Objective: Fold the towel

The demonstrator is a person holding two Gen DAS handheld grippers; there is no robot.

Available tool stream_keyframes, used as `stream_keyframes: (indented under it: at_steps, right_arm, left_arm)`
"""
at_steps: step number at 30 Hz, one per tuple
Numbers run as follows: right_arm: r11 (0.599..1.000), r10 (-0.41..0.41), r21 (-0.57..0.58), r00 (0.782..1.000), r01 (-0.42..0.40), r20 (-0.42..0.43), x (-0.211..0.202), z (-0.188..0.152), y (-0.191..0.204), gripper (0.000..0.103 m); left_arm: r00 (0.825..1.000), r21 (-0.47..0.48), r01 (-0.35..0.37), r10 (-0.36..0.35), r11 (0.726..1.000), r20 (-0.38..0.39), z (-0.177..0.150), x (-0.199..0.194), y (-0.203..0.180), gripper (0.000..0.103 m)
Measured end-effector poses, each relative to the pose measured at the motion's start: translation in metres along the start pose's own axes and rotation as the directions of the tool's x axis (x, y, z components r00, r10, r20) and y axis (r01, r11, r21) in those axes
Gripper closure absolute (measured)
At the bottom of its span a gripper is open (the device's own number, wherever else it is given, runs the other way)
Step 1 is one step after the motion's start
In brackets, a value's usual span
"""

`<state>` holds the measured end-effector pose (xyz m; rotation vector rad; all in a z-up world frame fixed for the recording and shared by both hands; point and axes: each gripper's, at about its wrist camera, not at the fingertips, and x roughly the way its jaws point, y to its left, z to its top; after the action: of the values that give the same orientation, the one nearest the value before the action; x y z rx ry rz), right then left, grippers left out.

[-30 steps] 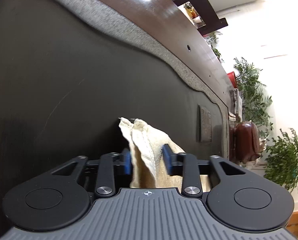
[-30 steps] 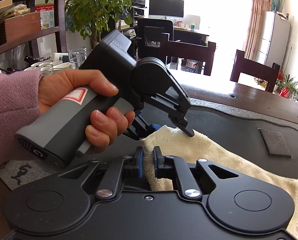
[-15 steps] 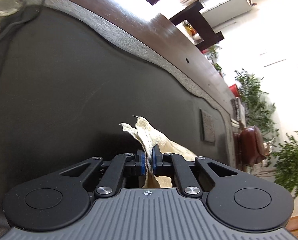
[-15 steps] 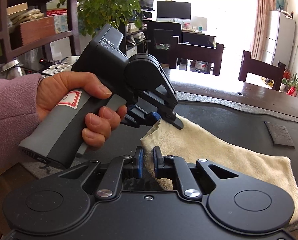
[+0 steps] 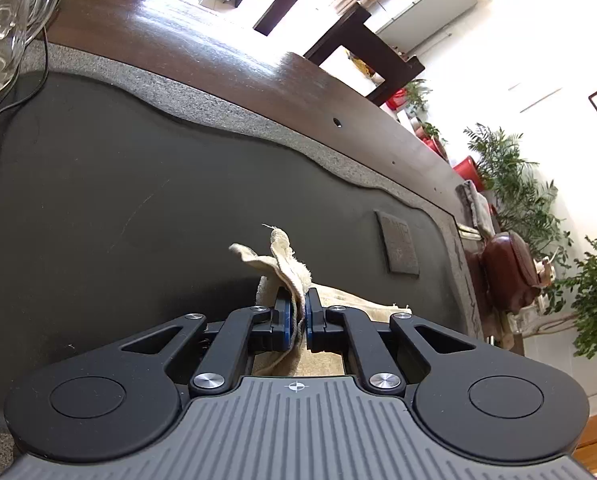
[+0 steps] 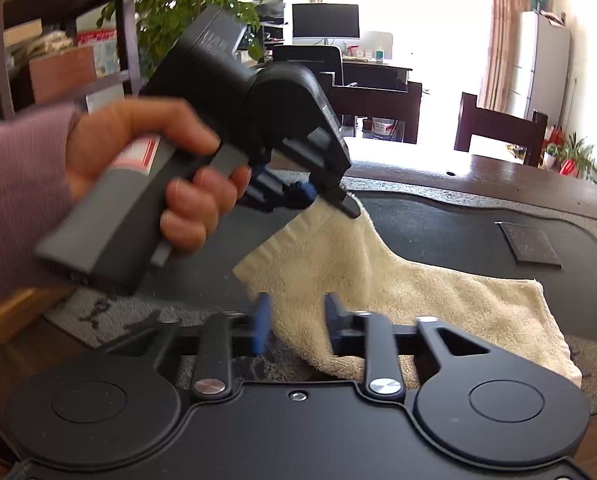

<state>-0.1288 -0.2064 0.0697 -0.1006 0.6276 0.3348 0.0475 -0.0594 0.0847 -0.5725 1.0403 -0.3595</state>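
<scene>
A cream towel (image 6: 430, 300) lies on the dark mat (image 6: 438, 232). My left gripper (image 5: 296, 320) is shut on a towel corner (image 5: 286, 256), which sticks up past the blue pads. In the right wrist view the left gripper (image 6: 322, 196), held by a hand, lifts that corner above the mat, so the towel slopes up to it. My right gripper (image 6: 296, 324) is open, its blue fingers (image 6: 262, 320) apart, with the towel's near edge lying between them.
The mat lies on a dark wooden table (image 5: 218, 44). A grey square patch (image 6: 528, 244) sits on the mat at the right. Glassware (image 5: 2, 20) stands at the table's far left. Chairs (image 6: 498, 128) and plants (image 5: 514, 192) surround the table.
My left gripper closed on the towel corner and raised it. My right gripper, shut on the near corner before, has opened and let the towel go.
</scene>
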Motion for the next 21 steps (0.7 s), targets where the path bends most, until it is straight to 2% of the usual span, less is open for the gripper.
stream_keyframes:
  at_steps: [5, 8, 20, 21]
  right_arm:
    - [1.0, -0.01, 0.023, 1.0, 0.01, -0.018, 0.006, -0.007, -0.001, 0.055]
    - [1.0, -0.028, -0.003, 0.999, 0.028, -0.03, 0.013, -0.013, -0.001, 0.051]
    - [0.98, -0.132, -0.15, 0.991, 0.128, -0.013, 0.059, -0.025, 0.018, 0.051]
    - [0.98, -0.137, -0.147, 0.99, 0.134, -0.011, 0.061, -0.026, 0.018, 0.057]
  left_arm:
    - [1.0, 0.004, -0.007, 0.007, 1.0, -0.012, 0.0, -0.002, -0.012, 0.096]
    - [1.0, 0.005, 0.004, -0.003, 1.0, -0.028, 0.0, 0.003, -0.025, 0.096]
    - [0.998, -0.02, -0.011, 0.01, 1.0, -0.07, 0.003, 0.012, -0.034, 0.096]
    - [0.997, -0.021, -0.01, 0.008, 1.0, -0.072, 0.003, 0.013, -0.034, 0.096]
